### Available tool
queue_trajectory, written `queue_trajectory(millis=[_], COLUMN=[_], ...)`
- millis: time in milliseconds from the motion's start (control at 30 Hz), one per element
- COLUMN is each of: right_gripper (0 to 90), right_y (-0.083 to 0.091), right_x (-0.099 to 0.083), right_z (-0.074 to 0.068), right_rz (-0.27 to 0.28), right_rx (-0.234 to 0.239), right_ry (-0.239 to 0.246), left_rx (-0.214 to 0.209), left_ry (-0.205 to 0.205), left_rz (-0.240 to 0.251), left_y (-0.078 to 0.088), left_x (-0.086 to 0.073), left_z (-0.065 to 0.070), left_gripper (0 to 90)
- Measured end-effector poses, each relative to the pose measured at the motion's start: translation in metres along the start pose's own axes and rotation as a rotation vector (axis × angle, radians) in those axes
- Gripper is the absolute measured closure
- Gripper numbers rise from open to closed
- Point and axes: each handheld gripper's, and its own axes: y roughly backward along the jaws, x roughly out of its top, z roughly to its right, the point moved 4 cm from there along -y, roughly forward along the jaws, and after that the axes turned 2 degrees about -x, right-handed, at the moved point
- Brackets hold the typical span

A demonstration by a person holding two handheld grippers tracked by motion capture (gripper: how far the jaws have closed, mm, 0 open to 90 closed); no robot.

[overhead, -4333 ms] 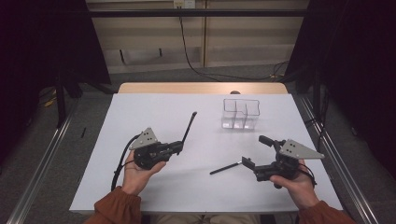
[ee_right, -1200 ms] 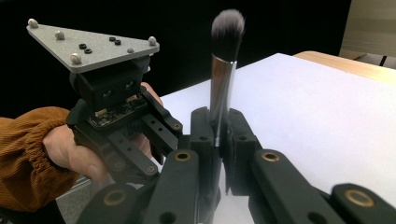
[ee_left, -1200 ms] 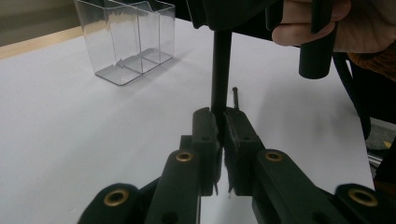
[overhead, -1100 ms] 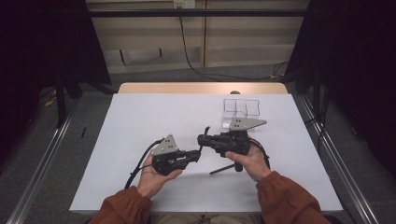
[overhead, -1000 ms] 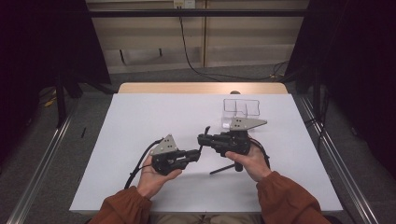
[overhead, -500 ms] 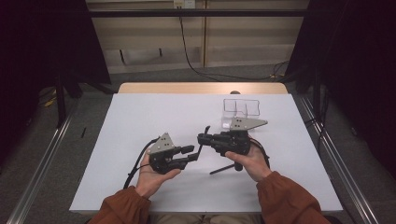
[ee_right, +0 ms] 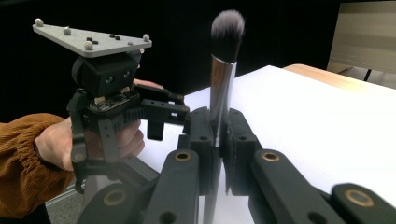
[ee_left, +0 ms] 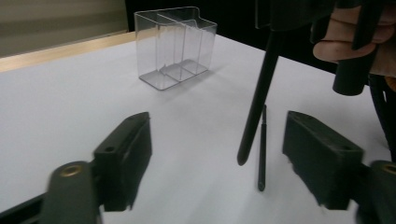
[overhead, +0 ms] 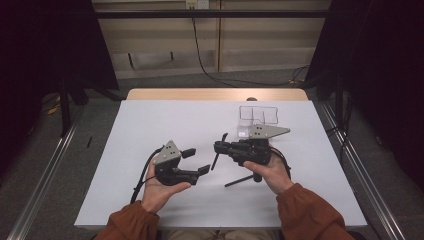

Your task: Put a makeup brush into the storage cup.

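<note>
My right gripper [overhead: 219, 146] is shut on a black makeup brush [overhead: 217, 155] and holds it upright above the white table [overhead: 150, 120]. In the right gripper view its jaws [ee_right: 218, 126] clamp the silver ferrule, with the grey bristles [ee_right: 228, 27] on top. My left gripper [overhead: 196, 161] sits just left of the brush, and its jaws have just been opening. In the left gripper view the brush handle [ee_left: 256, 112] hangs untouched between the open jaws of the left gripper [ee_left: 219, 135]. A second thin brush [overhead: 239, 181] lies on the table under the right hand.
A clear plastic organizer [overhead: 257, 116] with compartments stands at the back right of the table, also seen as the organizer [ee_left: 175, 46] beyond the left jaws. The wooden table edge [overhead: 215, 94] runs along the far side. Cables trail from both grippers.
The left gripper's jaws have spread apart and let go of the brush handle, drawing slightly back toward the person. The right gripper has stayed put with the brush.
</note>
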Motion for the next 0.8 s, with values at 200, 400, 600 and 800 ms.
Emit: queue_trajectory(millis=[200, 400, 600, 800], right_gripper=[84.4, 84.4, 84.4, 84.4], right_y=[0.002, 0.004, 0.007, 0.01], right_x=[0.0, 0.0, 0.0, 0.0], right_z=[0.002, 0.003, 0.006, 0.008], right_rz=[-0.001, -0.003, -0.004, -0.003], right_rx=[-0.01, -0.017, -0.027, -0.039], right_ry=[-0.006, -0.006, -0.006, -0.005], left_rx=[0.025, 0.045, 0.125, 0.154], left_ry=[0.033, 0.039, 0.021, 0.023], left_rz=[0.007, -0.005, -0.003, 0.024], left_y=[0.004, 0.008, 0.017, 0.027], left_x=[0.002, 0.003, 0.003, 0.005], left_z=[-0.006, -0.009, -0.016, -0.021], left_gripper=[4.3, 2.3, 2.1, 2.1])
